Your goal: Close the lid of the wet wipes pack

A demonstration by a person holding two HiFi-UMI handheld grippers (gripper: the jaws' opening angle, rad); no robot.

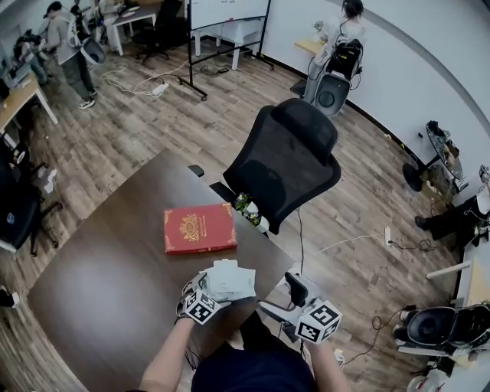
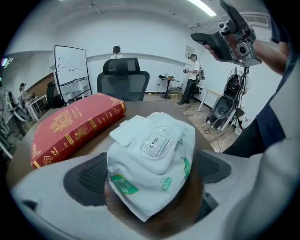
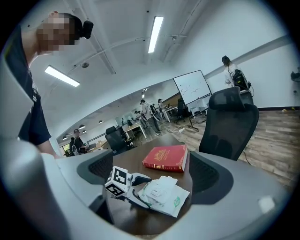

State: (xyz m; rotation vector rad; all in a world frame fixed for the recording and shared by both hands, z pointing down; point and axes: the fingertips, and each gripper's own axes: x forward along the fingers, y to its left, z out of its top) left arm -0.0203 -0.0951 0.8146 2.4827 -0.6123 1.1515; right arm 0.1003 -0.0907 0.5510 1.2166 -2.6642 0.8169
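Observation:
The white wet wipes pack (image 1: pixel 228 280) lies at the near edge of the dark table (image 1: pixel 107 276). Its hard lid (image 2: pixel 157 144), marked OPEN, lies flat on the pack, and a white flap (image 2: pixel 125 131) sticks out behind it. My left gripper (image 1: pixel 217 292) is shut on the pack's near end, with the pack bulging between its pads (image 2: pixel 86 180). In the right gripper view the same hold shows beside the marker cube (image 3: pixel 117 181). My right gripper (image 1: pixel 282 300) hangs open off the table's right edge, nothing between its fingers, pointing toward the pack (image 3: pixel 161 194).
A red hardcover book (image 1: pixel 199 228) lies just beyond the pack. A black office chair (image 1: pixel 287 161) stands against the table's far right edge with a small green-and-white object (image 1: pixel 249 210) near it. People, desks and a whiteboard (image 1: pixel 228 11) are farther off.

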